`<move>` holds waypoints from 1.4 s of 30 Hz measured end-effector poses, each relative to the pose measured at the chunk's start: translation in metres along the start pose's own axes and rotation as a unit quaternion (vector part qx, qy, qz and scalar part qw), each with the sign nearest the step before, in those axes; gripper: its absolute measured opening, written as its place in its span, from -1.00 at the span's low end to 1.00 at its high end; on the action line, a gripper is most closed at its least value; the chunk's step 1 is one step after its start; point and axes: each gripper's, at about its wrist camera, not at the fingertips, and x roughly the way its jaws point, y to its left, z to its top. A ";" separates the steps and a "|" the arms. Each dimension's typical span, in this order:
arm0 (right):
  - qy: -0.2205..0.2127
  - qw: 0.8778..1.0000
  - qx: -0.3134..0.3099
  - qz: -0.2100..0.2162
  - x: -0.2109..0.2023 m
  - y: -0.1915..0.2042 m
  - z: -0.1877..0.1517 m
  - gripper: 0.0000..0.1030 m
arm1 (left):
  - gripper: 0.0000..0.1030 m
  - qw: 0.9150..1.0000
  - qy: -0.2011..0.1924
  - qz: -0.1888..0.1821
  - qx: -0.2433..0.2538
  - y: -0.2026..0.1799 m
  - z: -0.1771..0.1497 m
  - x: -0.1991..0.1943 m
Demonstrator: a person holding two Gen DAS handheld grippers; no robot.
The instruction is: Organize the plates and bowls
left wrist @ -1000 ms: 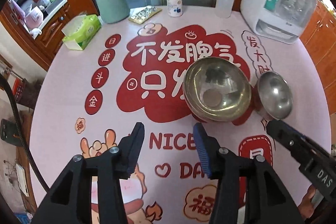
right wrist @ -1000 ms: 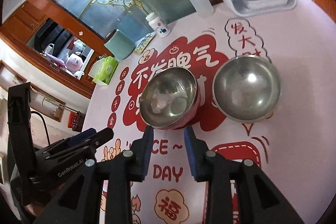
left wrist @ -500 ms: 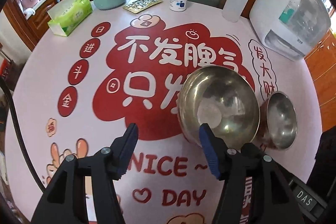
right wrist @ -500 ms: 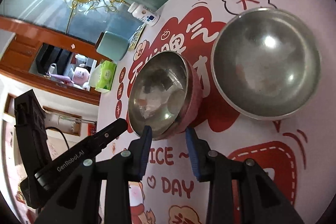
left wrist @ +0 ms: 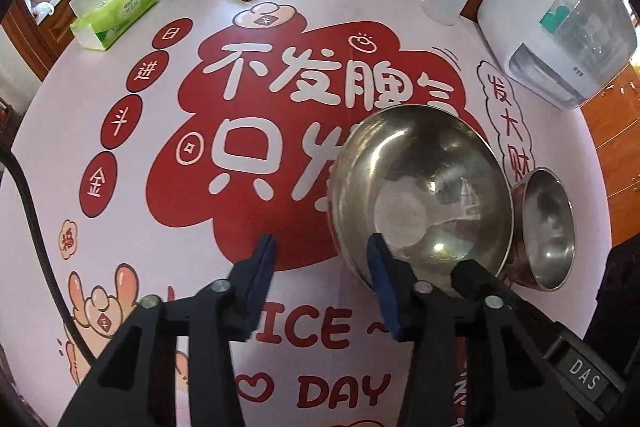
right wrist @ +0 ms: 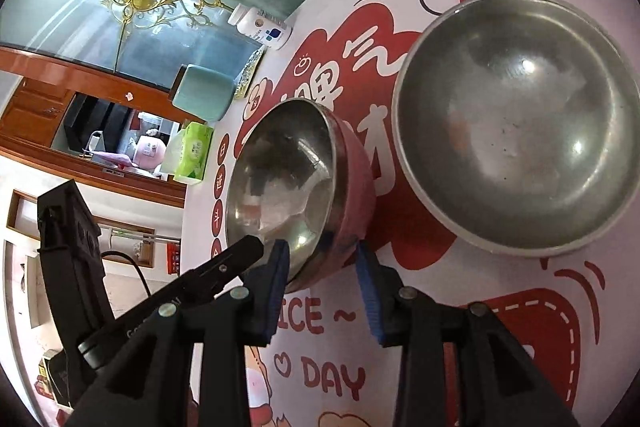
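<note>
- The pink-walled steel bowl [right wrist: 296, 187] and the plain steel bowl [right wrist: 516, 123] sit side by side near the middle of the counter [left wrist: 120, 227], upright; which is larger cannot be told.
- The right gripper [right wrist: 322, 267] has its jaws set wide astride the pink-walled bowl's near rim, one pad inside and one outside, not yet closed, likely to lift it for nesting.
- The left gripper [left wrist: 322, 267] hangs with jaws wide, one pad over the plain bowl's near rim.
</note>
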 end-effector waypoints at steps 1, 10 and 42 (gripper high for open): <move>0.000 1.000 0.000 0.002 0.000 0.000 0.000 -0.37 | -0.29 1.000 0.001 -0.002 0.000 0.000 -0.001 0.001; 0.004 1.000 -0.001 0.002 -0.001 0.000 0.000 -0.55 | -0.66 1.000 -0.005 0.001 0.016 -0.009 -0.010 0.003; 0.092 0.993 -0.077 -0.001 -0.050 0.058 -0.078 -0.63 | -0.69 0.999 -0.019 0.039 0.003 0.022 -0.102 -0.094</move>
